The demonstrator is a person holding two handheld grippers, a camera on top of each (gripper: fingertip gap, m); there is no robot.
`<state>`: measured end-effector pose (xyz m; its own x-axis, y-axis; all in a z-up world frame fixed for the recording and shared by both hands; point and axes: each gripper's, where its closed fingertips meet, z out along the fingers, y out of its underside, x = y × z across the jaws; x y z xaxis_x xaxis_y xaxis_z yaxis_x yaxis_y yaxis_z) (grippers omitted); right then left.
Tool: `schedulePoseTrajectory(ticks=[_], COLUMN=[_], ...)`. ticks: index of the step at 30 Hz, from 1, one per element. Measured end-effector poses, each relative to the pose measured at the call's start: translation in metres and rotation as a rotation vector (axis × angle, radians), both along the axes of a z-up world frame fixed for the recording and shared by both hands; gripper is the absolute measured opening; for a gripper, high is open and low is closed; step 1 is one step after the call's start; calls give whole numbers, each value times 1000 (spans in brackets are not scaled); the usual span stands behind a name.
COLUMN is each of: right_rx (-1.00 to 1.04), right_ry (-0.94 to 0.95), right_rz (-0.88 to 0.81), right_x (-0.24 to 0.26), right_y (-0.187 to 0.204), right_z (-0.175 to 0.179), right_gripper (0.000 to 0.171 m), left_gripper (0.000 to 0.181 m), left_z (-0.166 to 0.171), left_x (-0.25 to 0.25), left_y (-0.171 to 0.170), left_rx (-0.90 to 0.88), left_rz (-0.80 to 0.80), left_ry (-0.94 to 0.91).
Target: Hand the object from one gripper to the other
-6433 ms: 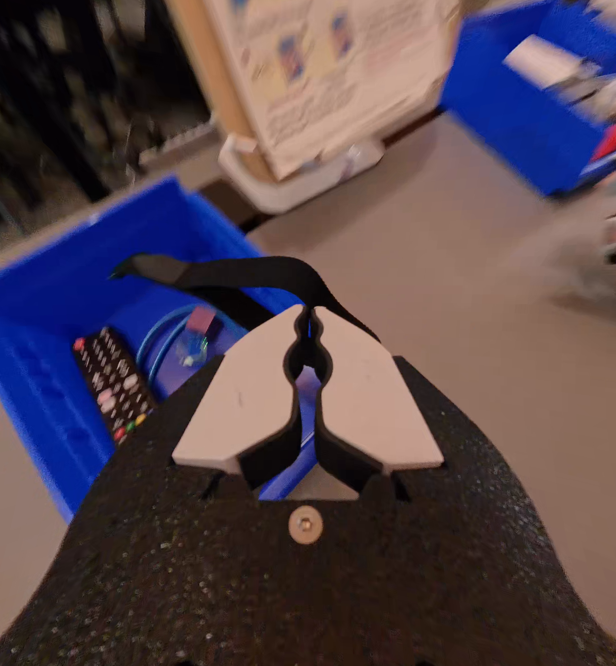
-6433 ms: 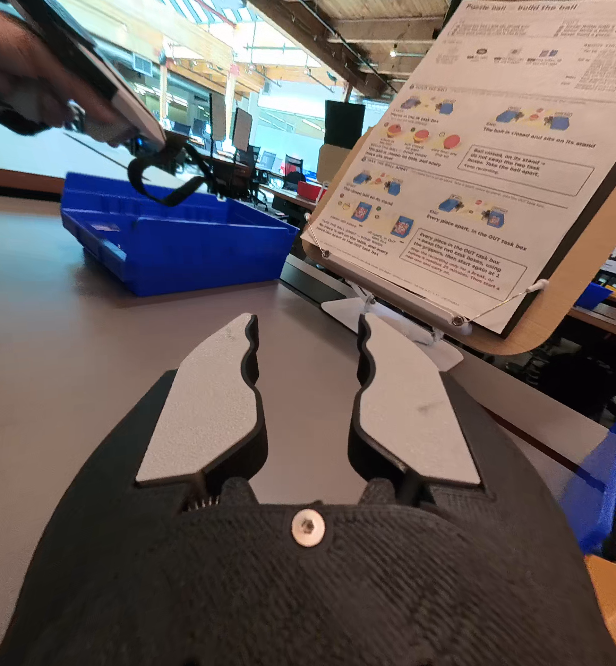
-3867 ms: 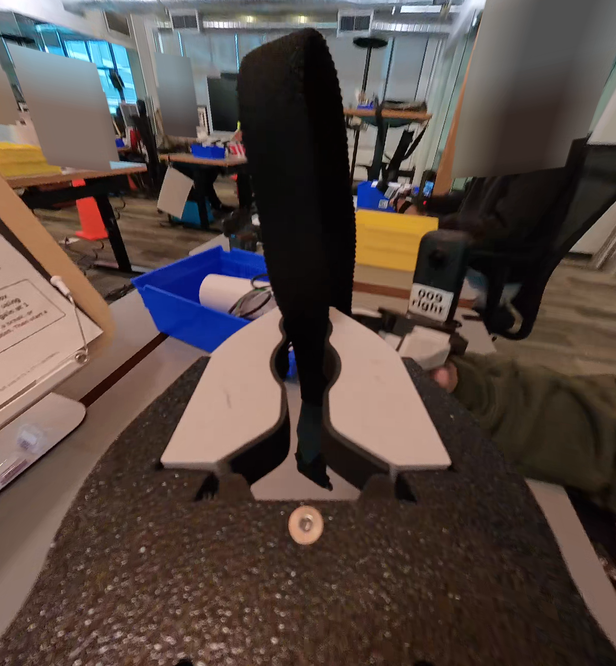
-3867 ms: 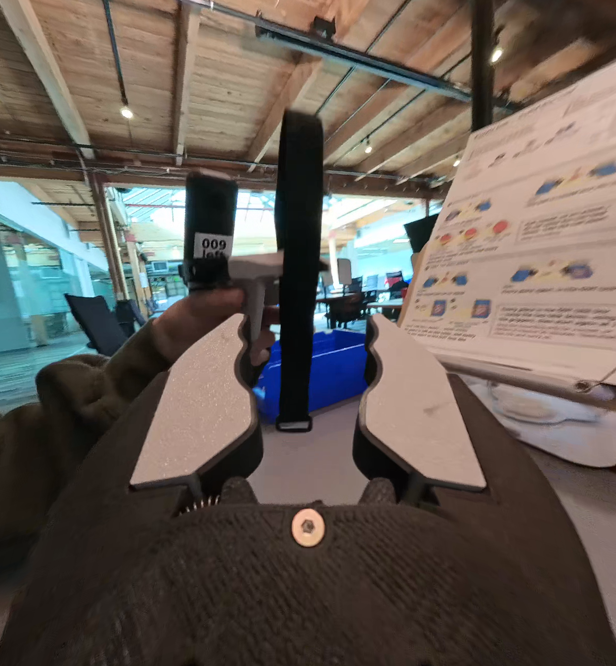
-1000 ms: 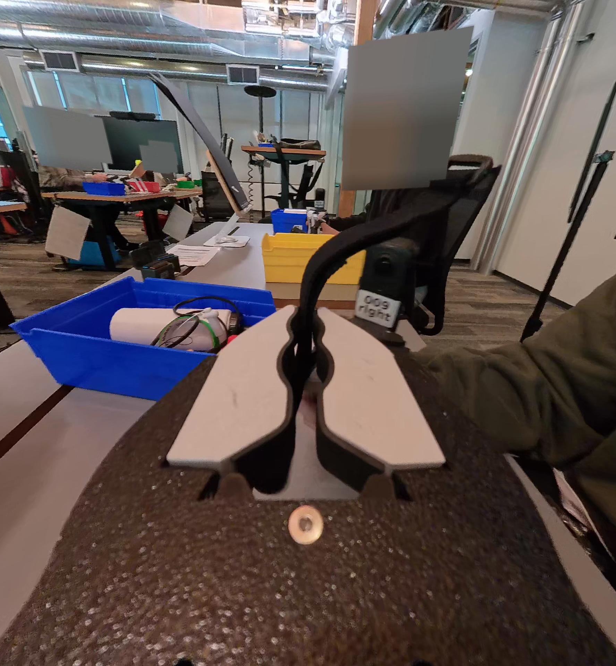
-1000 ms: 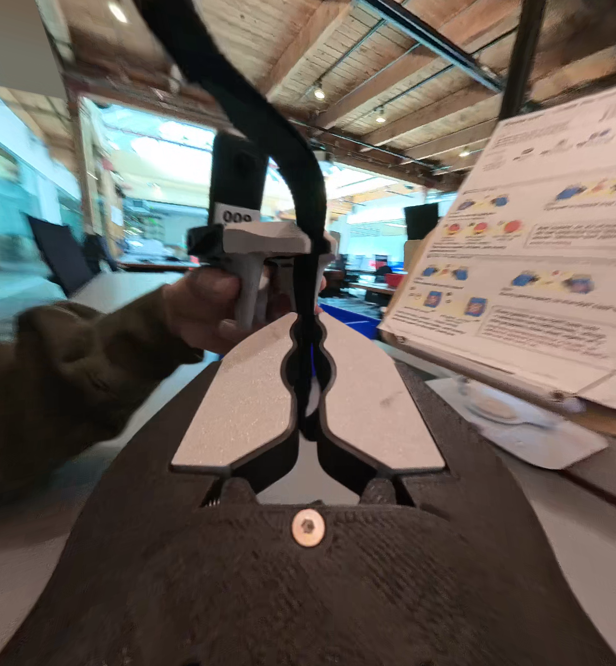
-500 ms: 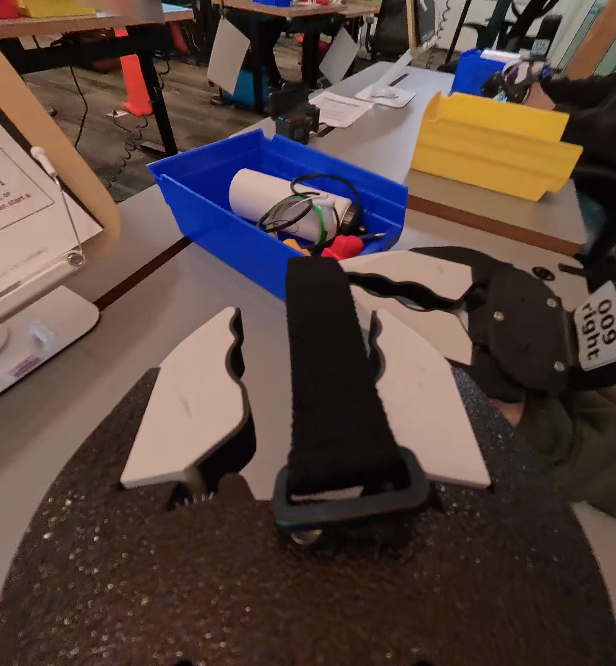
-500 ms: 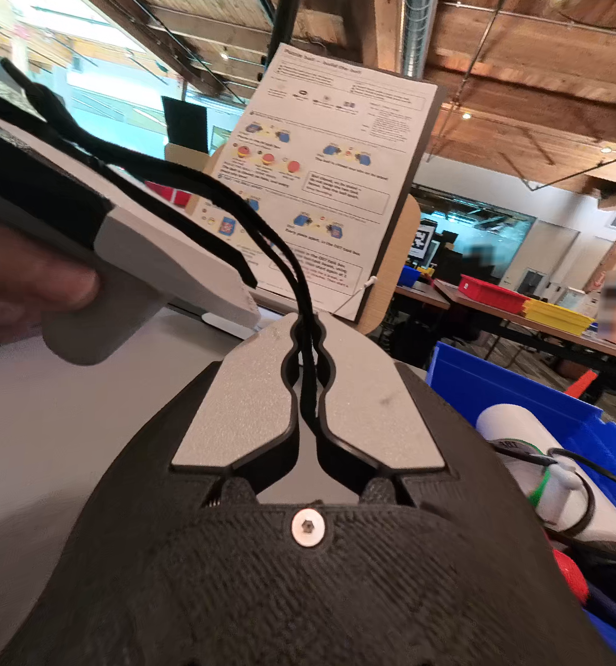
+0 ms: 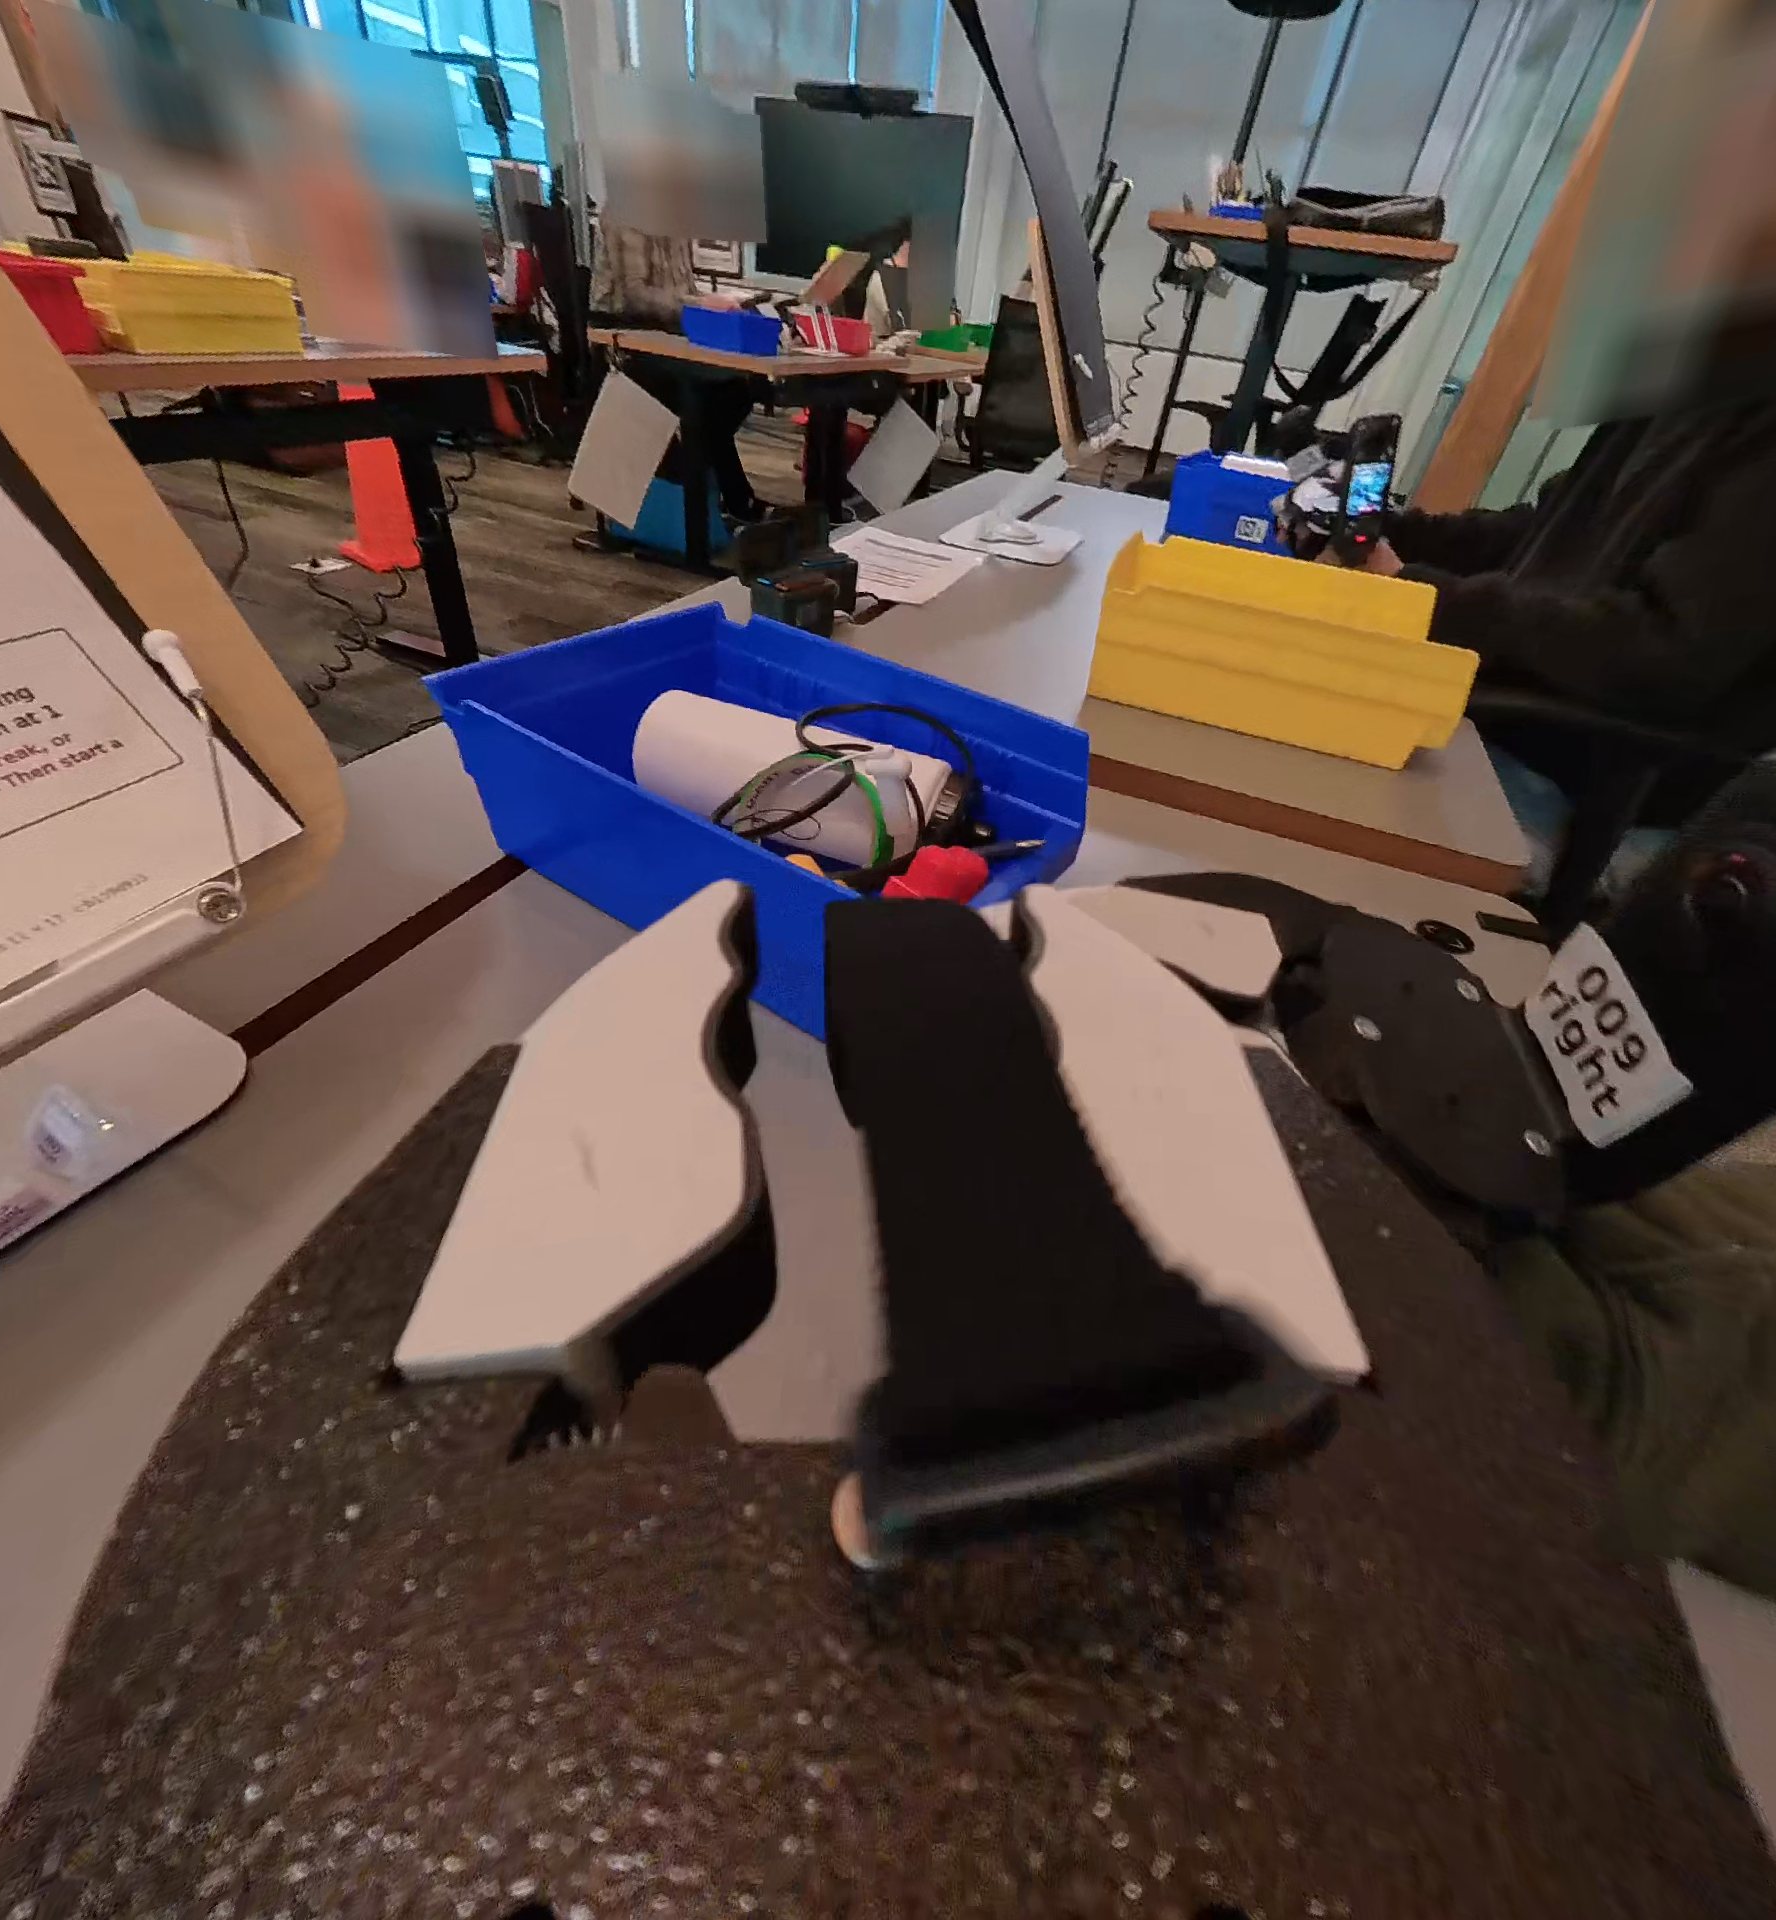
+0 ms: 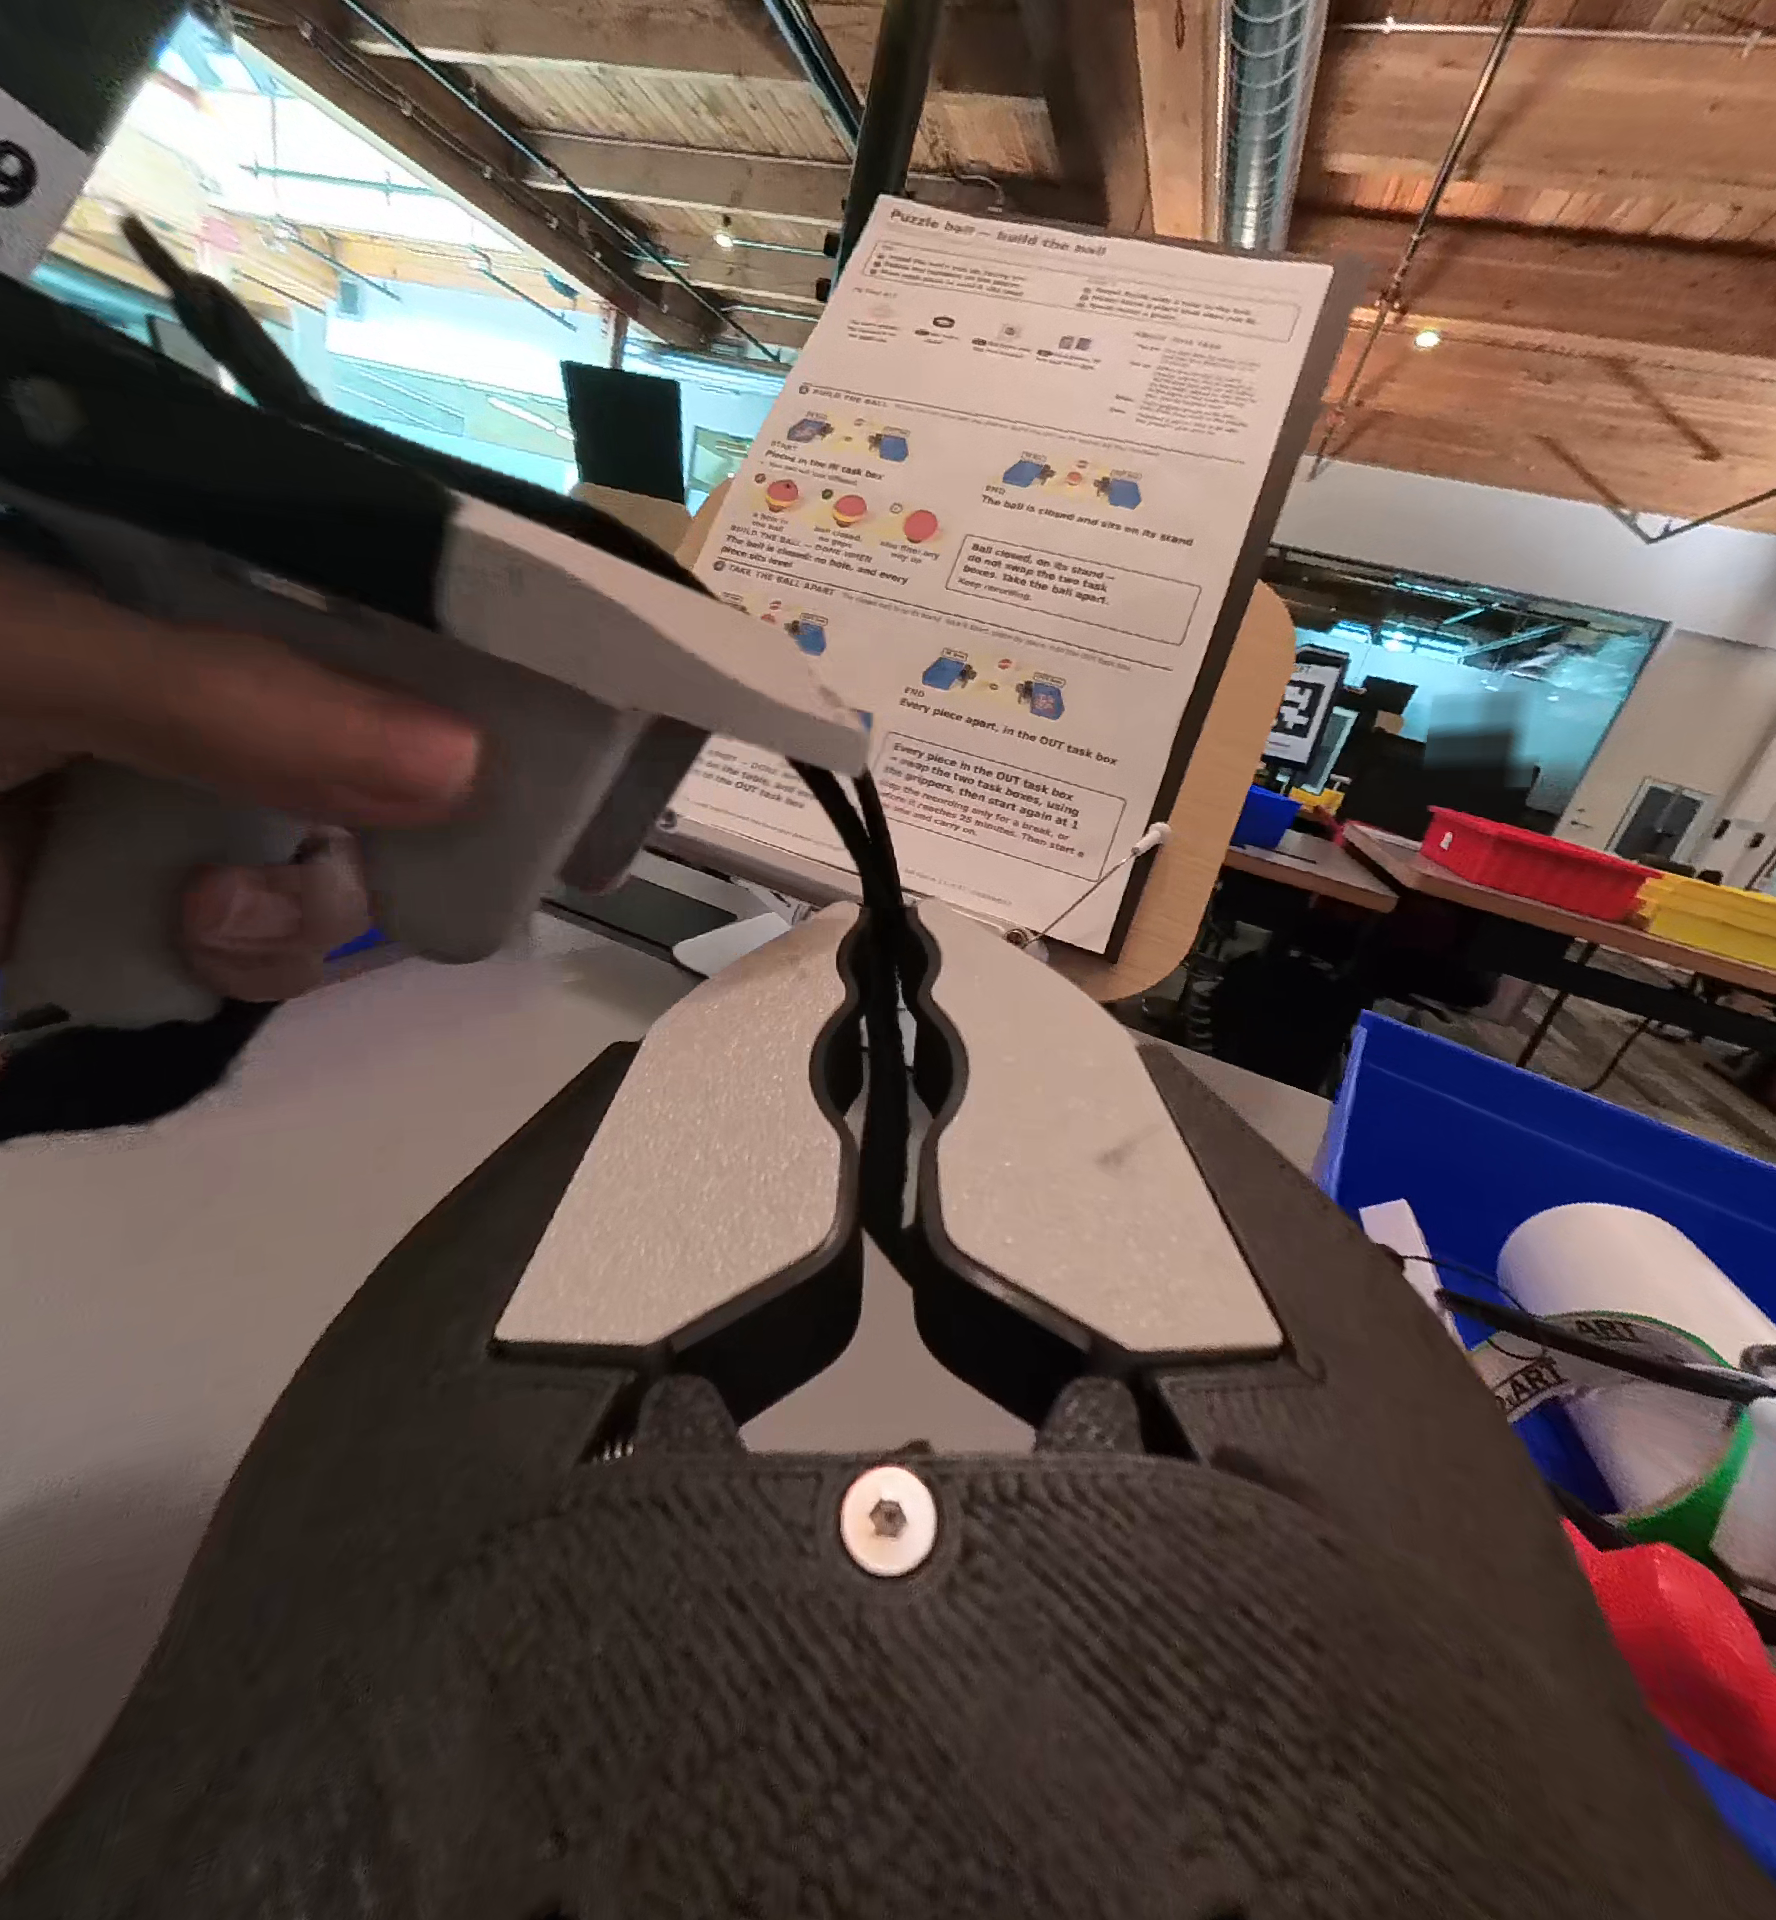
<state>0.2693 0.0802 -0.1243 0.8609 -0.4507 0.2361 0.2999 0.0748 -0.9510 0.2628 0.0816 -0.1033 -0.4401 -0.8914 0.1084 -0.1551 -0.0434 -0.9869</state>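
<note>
Black woven strap [image 9: 977, 1153] lies loose between the spread fingers of the left hand-held gripper [image 9: 876, 935], while the right hand-held gripper [image 10: 889, 925] is clamped on its far end above the grey worktop [image 9: 364, 997].

Left hand-held gripper [image 9: 879, 935] jaws spread — black strap [image 9: 998, 1164] lies between them, against the right finger.

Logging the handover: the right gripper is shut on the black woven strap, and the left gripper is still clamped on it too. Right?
Not quite. The right gripper is shut on the black woven strap, but the left wrist view shows the left gripper with its jaws apart, the strap lying loose between them.
</note>
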Motion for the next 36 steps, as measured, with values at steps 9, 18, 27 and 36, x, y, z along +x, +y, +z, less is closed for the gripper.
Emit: schedulePoseTrajectory(ticks=[9, 18, 27, 36], right_rx=[-3, 1, -27, -168], right_ry=[-42, 108, 493, 711], right_rz=[-5, 511, 1051, 1386], right_x=[0, -40, -78, -126], right_y=[1, 10, -12, -16], right_z=[0, 2, 3, -17], right_gripper=[4, 56, 49, 32], left_gripper=[25, 22, 23, 23], left_z=[2, -13, -20, -21], left_x=[0, -37, -92, -116], left_y=[-4, 1, -15, -31], left_rx=[-3, 177, 206, 220], left_rz=[-22, -261, -630, -805], left_ry=[-20, 40, 13, -40])
